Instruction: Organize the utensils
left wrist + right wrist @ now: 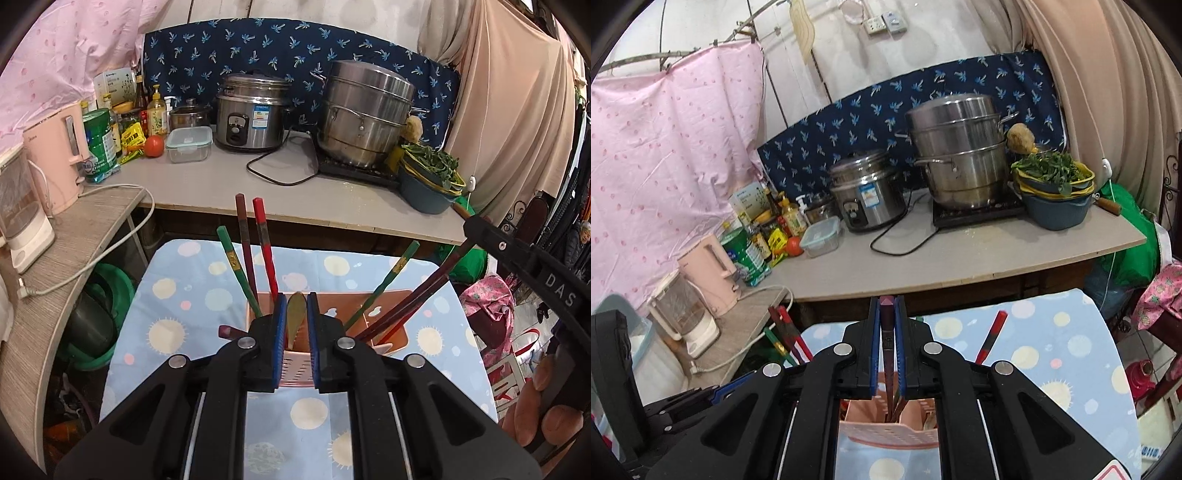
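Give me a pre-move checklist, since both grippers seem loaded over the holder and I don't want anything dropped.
1. Left gripper grip: shut on a spoon, handle upright between the pads. Ok.
2. Right gripper grip: shut on a dark chopstick. Ok.
3. Holder upright on the cloth: ok.
4. Room in the holder: chopsticks lean at both ends, middle looks free. Ok.
5. Spoon bowl already inside a compartment: hidden by the fingers. Cannot tell.
6. Chopstick tip inside the holder: it runs down into it in the right wrist view; depth unclear. Cannot tell.
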Demonstrator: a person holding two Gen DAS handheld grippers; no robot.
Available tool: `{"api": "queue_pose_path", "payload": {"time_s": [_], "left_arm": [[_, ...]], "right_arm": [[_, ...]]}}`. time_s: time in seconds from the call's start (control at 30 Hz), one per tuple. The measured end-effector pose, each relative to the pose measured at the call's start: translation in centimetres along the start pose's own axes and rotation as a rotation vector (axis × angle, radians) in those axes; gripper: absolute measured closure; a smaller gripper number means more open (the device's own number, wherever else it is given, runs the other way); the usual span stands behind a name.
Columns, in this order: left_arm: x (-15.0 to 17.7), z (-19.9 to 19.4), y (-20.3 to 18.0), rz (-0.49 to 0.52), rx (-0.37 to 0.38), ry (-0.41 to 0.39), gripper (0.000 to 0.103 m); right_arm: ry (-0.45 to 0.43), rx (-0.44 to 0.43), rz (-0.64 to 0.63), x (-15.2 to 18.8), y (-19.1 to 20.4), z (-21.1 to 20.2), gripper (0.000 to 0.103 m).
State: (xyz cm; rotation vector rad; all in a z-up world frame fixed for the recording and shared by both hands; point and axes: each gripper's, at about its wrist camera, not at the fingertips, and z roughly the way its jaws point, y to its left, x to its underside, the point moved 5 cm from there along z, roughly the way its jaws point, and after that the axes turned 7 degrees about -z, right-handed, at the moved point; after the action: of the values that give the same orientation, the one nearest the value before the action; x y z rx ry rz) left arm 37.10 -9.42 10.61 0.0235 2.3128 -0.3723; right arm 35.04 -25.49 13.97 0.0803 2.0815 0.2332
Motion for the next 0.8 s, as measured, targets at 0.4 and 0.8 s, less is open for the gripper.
{"api": "queue_pose_path", "payload": {"time_s": [0.4, 0.8], "left_arm": [[2.0, -2.1, 0.5, 0.034, -0.045, -0.061, 0.061], [4.9, -6.2, 2.2, 0.019, -0.084, -0.121, 0.044]], "right_arm": [[0.013, 0.005, -0.059, 2.9, 1.1, -2.8, 0.062], [0.059, 0.073, -0.117, 8.3, 1.8, -6.5, 0.045]]}}
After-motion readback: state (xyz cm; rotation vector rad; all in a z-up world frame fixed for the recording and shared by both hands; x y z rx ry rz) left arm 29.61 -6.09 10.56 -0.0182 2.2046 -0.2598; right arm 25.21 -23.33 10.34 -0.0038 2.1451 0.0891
